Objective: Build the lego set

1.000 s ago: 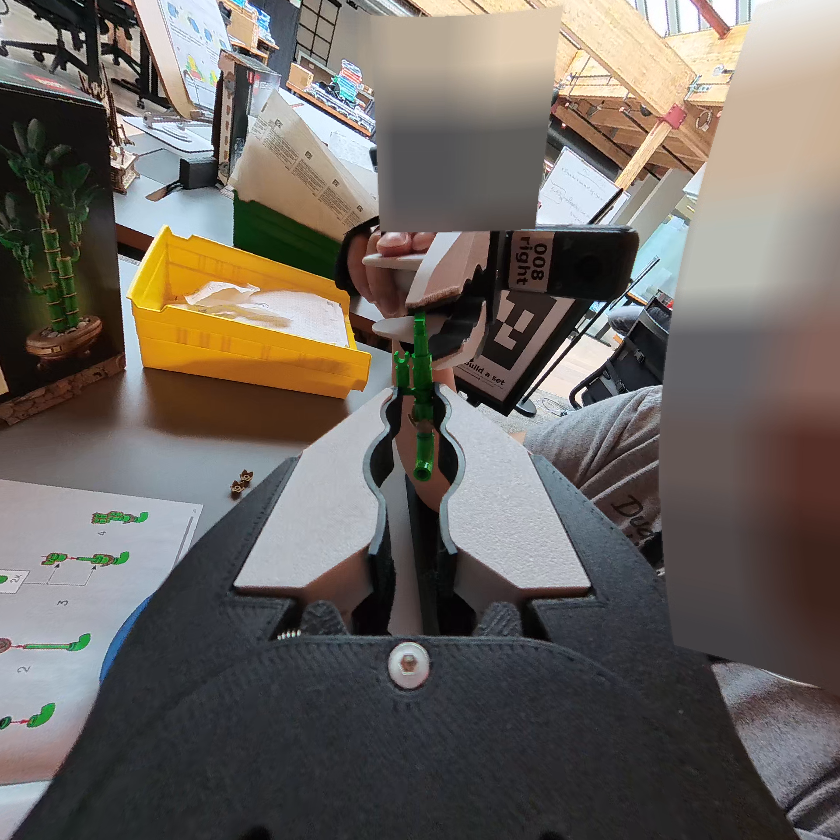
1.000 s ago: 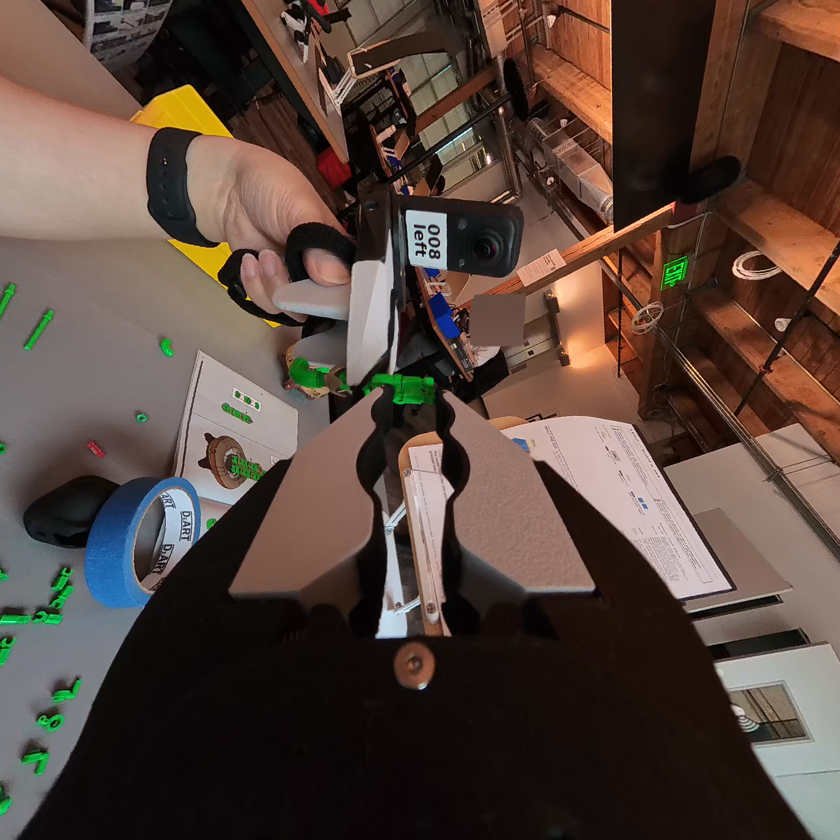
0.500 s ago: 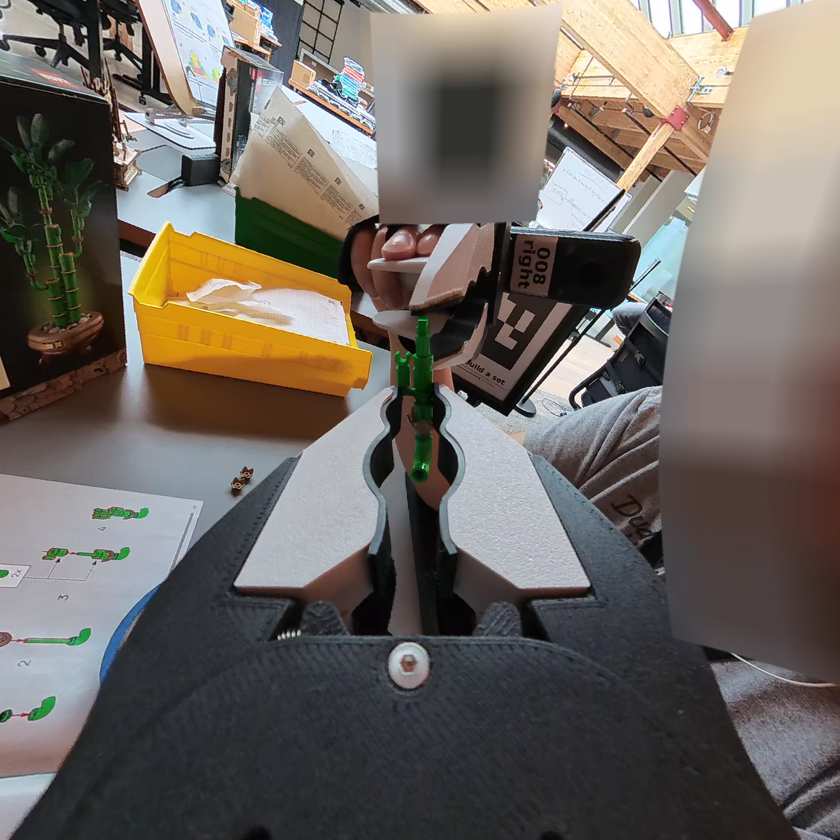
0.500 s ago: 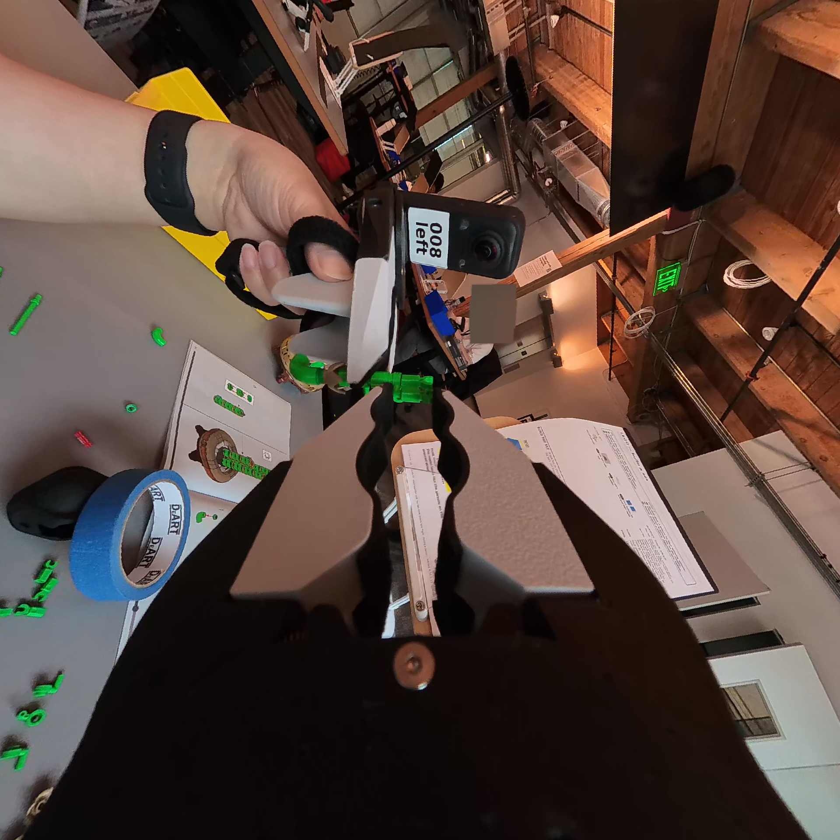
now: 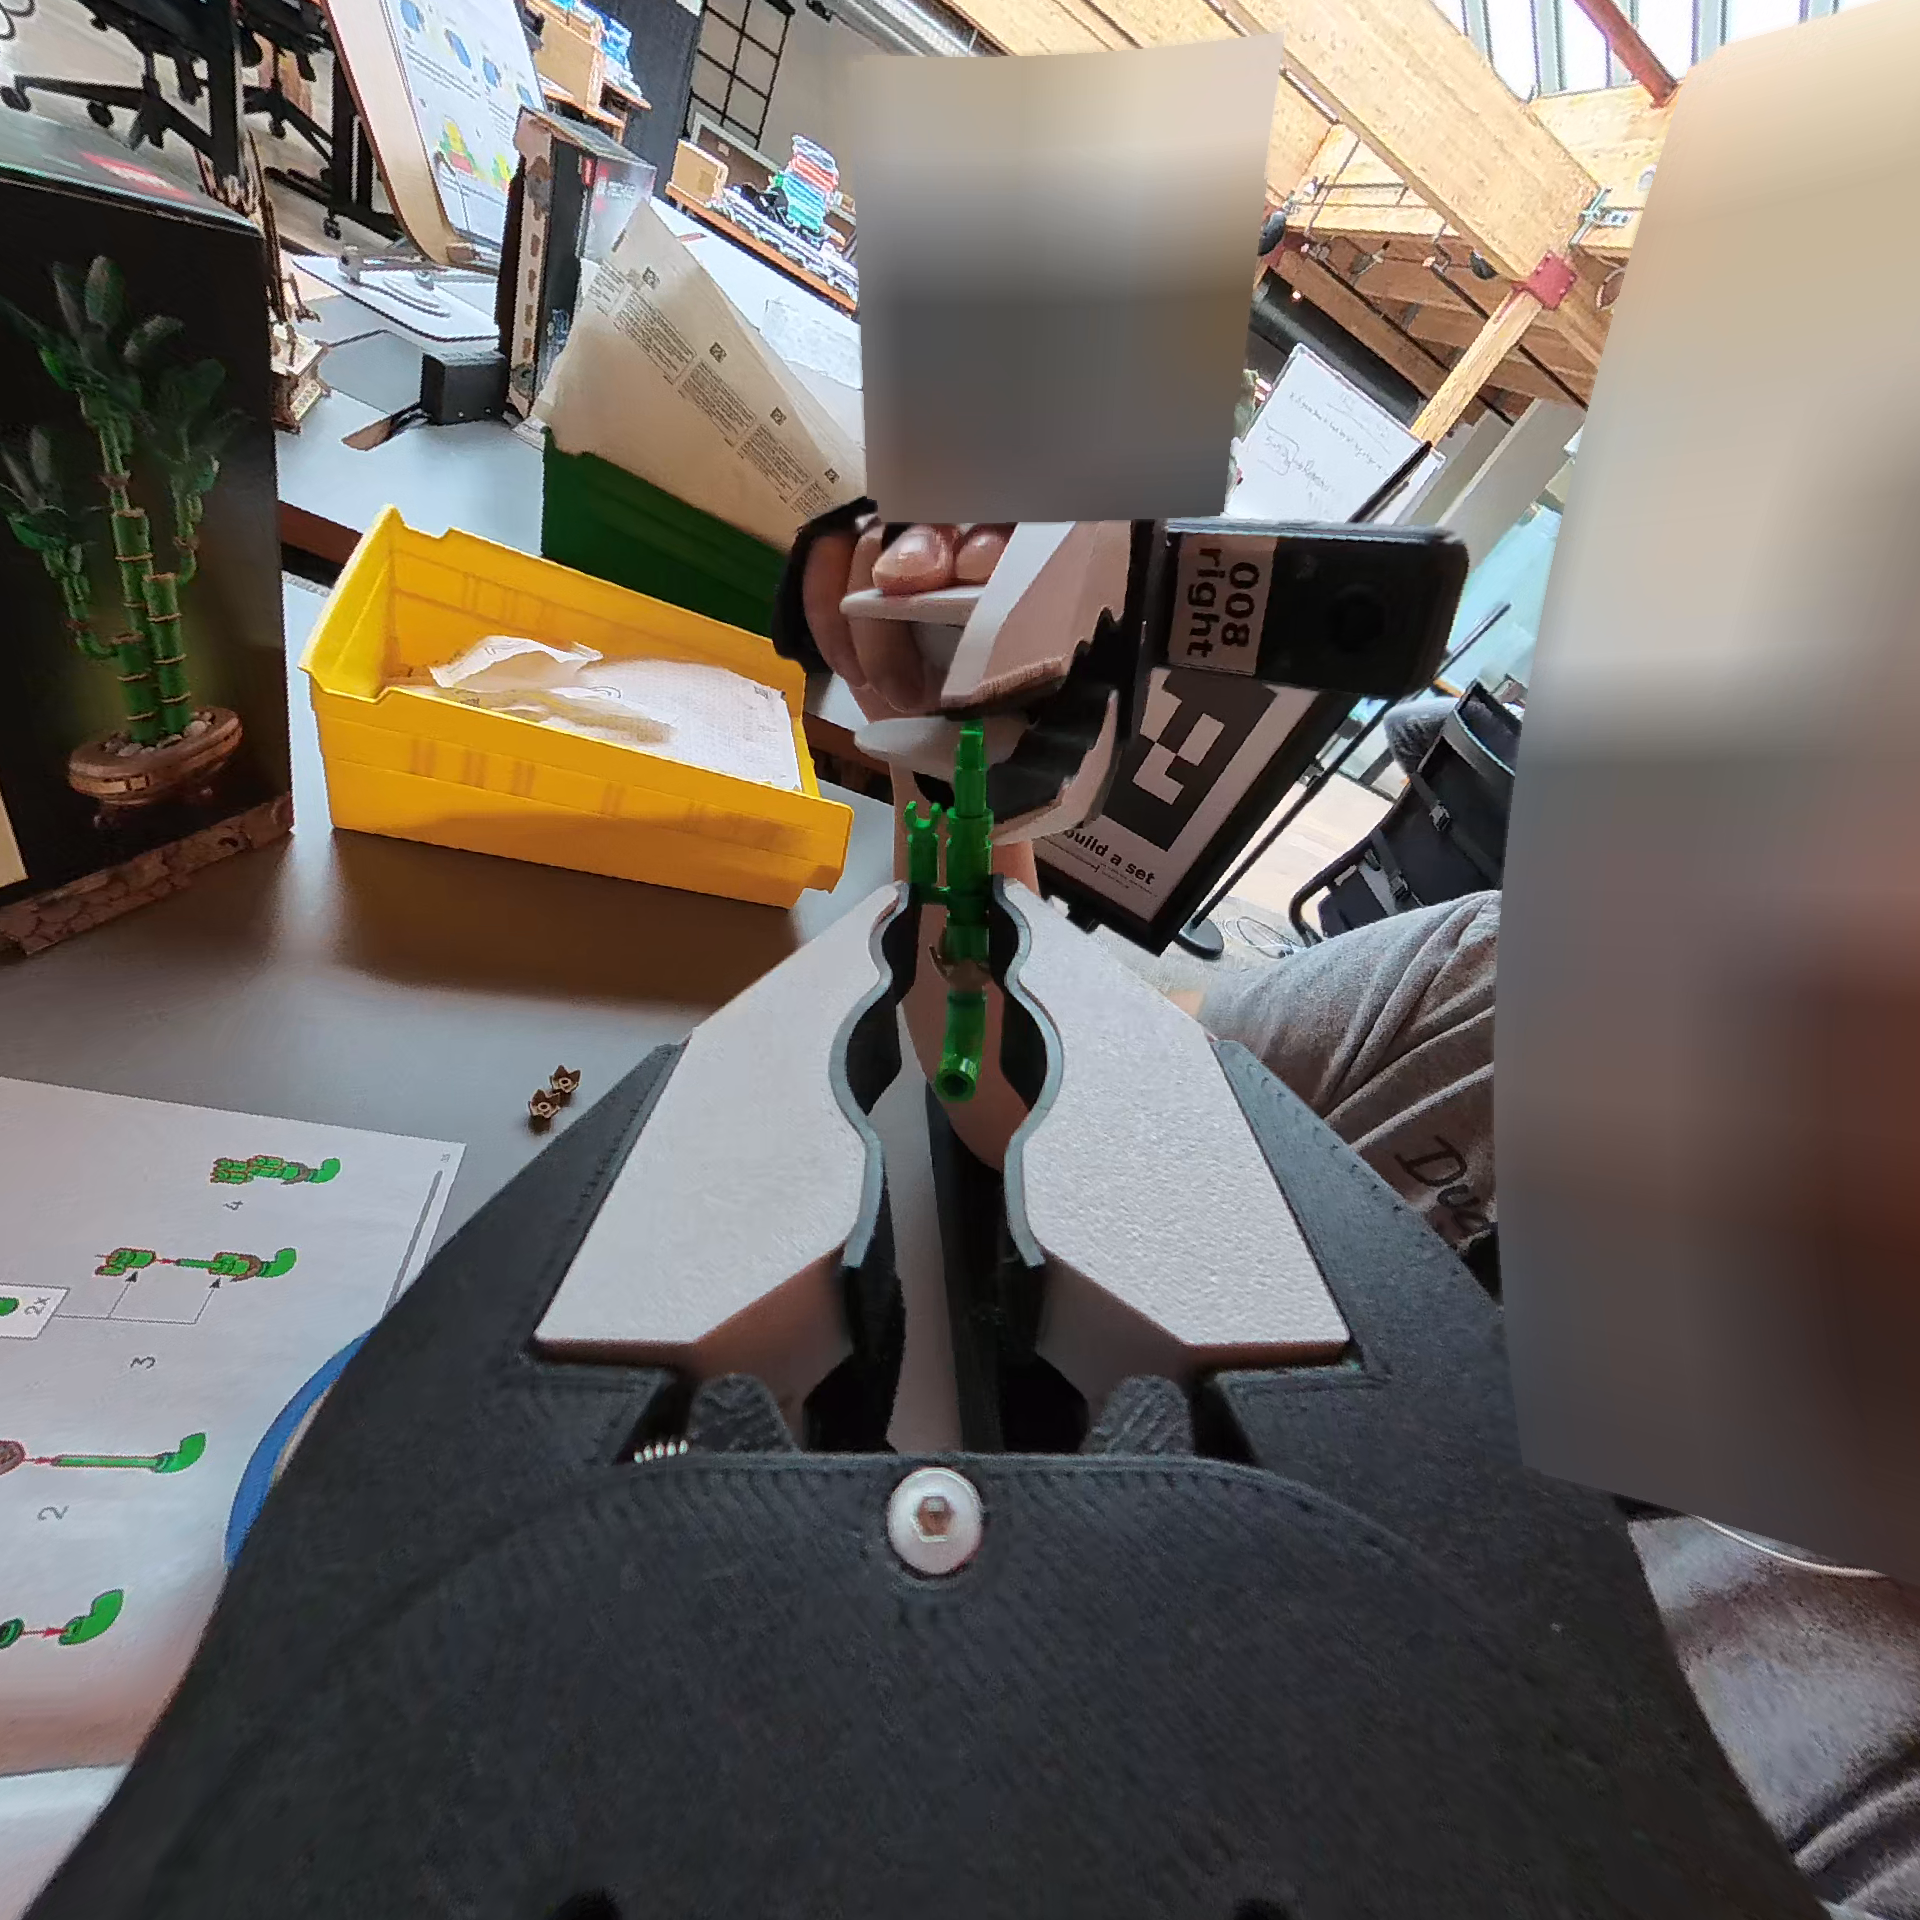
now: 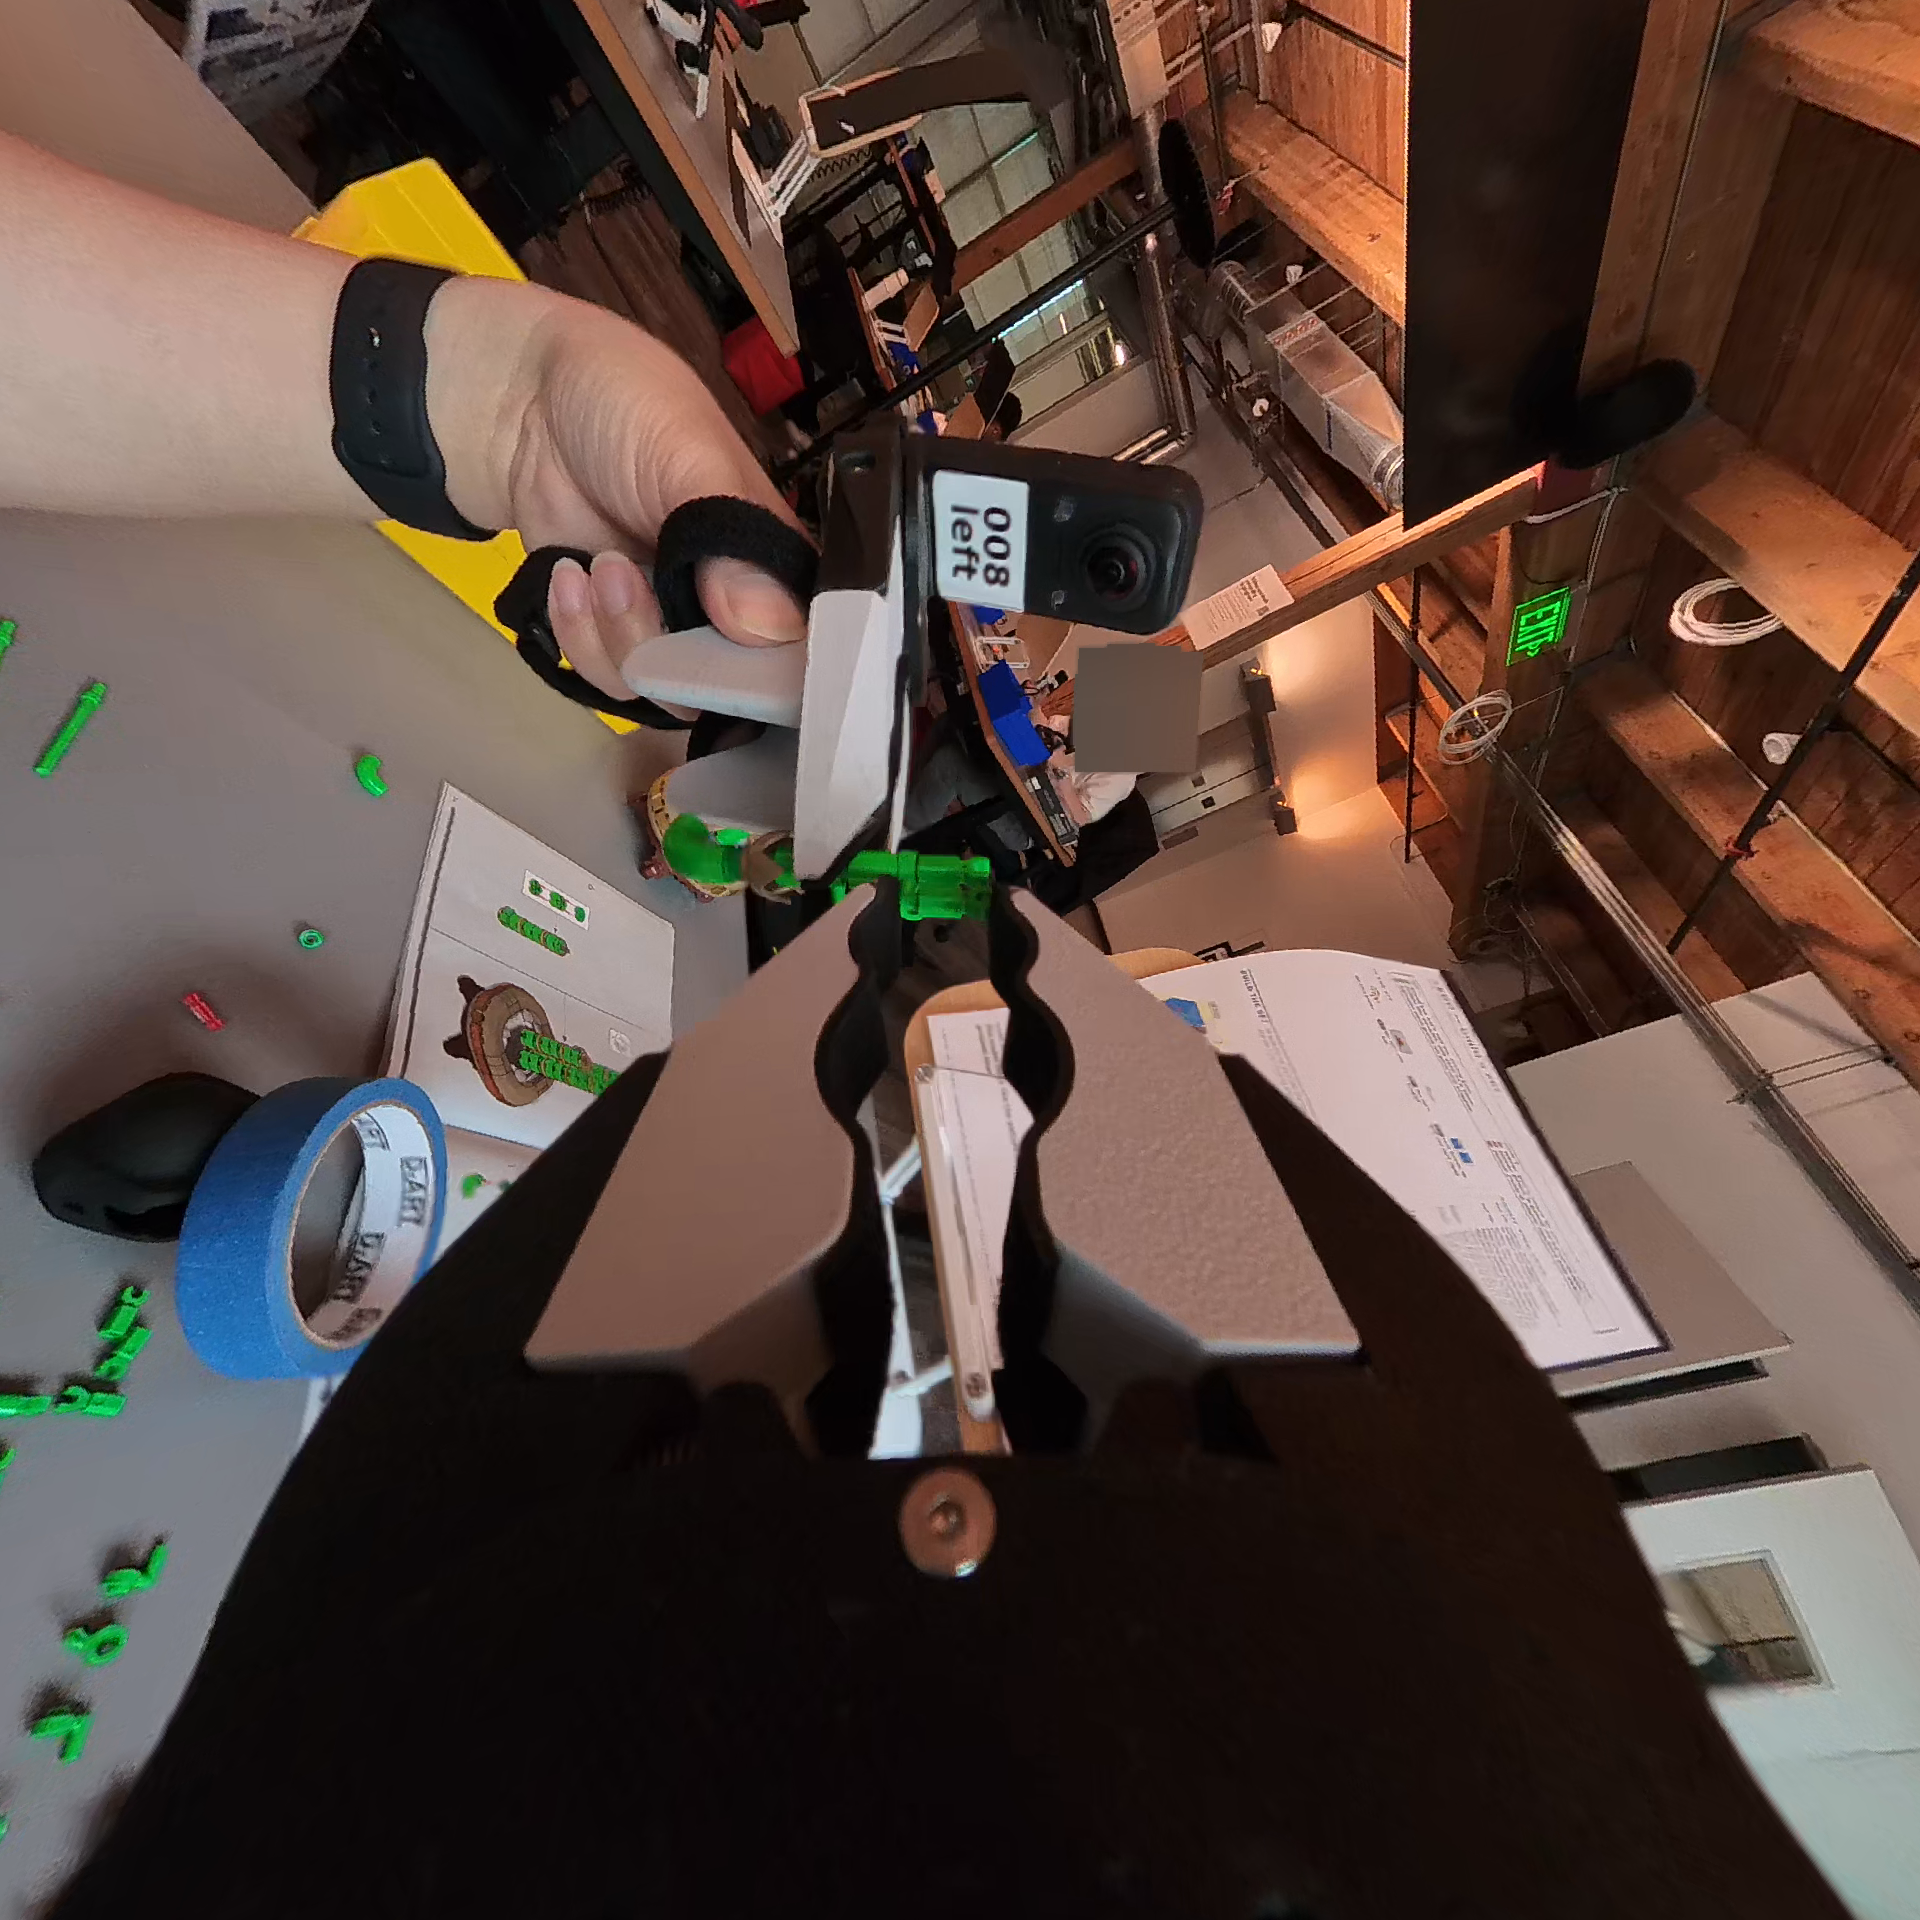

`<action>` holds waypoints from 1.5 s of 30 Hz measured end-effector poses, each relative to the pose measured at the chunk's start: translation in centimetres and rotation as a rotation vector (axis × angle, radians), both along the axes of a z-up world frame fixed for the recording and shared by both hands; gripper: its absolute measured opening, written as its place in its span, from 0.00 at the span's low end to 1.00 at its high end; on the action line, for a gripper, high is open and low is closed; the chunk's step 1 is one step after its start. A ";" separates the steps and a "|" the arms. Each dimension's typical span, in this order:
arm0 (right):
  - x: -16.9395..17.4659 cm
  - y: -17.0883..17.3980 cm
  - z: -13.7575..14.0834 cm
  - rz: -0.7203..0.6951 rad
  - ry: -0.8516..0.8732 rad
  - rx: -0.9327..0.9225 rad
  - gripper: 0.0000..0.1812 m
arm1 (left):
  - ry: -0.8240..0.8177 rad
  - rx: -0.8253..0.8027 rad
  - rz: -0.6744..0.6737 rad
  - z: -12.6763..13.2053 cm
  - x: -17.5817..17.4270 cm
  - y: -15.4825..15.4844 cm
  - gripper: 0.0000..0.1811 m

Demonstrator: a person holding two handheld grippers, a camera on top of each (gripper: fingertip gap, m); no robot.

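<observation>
A thin green lego bamboo stem [image 5: 964, 914] is held in the air between both grippers. My left gripper [image 5: 951, 896] is shut on its middle, just above a small brown ring, and the lower end sticks out between the fingers. My right gripper [image 6: 930, 899] is shut on the stem's green clip end [image 6: 935, 883]. In the right wrist view the left gripper [image 6: 847, 748] crosses from above, with the stem's curved green end [image 6: 694, 847] beyond it. In the left wrist view the right gripper [image 5: 1023, 717] holds the stem's top.
A yellow bin [image 5: 582, 790] and the lego box [image 5: 125, 520] stand on the grey table behind. An instruction sheet [image 5: 156, 1299] and two small brown pieces [image 5: 551, 1091] lie near. Blue tape [image 6: 301, 1226], a black object [image 6: 125, 1153] and several loose green pieces [image 6: 104, 1371] lie at the left. Only a small space, under 4 cm, lies between the two pairs of fingers. From either gripper's tips it is about 25 centimetres to the black object [image 6: 125, 1153].
Both grippers stay shut on the stem. The pair has drifted slightly over the table, and the stem's lower end has tilted a little to the left.
</observation>
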State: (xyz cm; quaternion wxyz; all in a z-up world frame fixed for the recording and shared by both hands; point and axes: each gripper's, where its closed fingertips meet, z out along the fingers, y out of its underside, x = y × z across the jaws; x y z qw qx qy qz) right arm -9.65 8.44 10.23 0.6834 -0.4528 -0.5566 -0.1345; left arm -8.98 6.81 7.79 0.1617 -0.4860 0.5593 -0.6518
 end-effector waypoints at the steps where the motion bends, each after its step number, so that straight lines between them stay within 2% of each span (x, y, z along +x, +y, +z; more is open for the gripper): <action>1: -0.1 0.0 0.2 0.011 0.031 -0.024 0.08 | -0.005 -0.004 0.000 0.1 -0.1 0.0 0.05; 3: -0.2 0.2 0.0 0.017 0.042 -0.032 0.09 | 0.003 0.010 0.015 -0.1 0.0 0.2 0.06; 7: 0.2 0.6 -0.2 -0.060 -0.017 0.003 0.17 | 0.034 0.033 0.040 -0.7 0.2 0.6 0.06; 13: -0.4 -0.4 -0.3 -0.045 -0.047 -0.015 0.13 | 0.067 0.057 0.025 -1.4 0.2 0.4 0.06; 16: 1.3 -1.2 2.4 -0.061 0.098 0.038 0.13 | 0.048 0.066 0.051 -1.1 0.2 0.8 0.06; 20: 7.1 -4.7 8.5 -0.043 0.488 0.164 0.13 | 0.012 0.078 0.121 -0.5 0.1 2.1 0.06; 22: 9.8 -6.8 10.1 -0.029 0.617 0.209 0.14 | 0.001 0.073 0.130 -0.2 -0.1 2.4 0.06; 24: 12.4 -7.9 10.9 -0.101 0.670 0.282 0.14 | -0.004 0.065 0.137 -0.1 -0.1 2.6 0.06; 29: 15.6 -7.8 11.0 -0.311 0.662 0.359 0.13 | 0.003 0.057 0.145 -0.4 0.1 2.8 0.06; 33: 15.6 -7.2 10.8 -0.309 0.687 0.319 0.13 | 0.010 0.061 0.141 -0.6 0.3 2.7 0.06; 45: 14.2 -6.6 10.5 -0.315 0.594 0.322 0.14 | 0.012 0.062 0.161 -0.7 0.5 3.2 0.06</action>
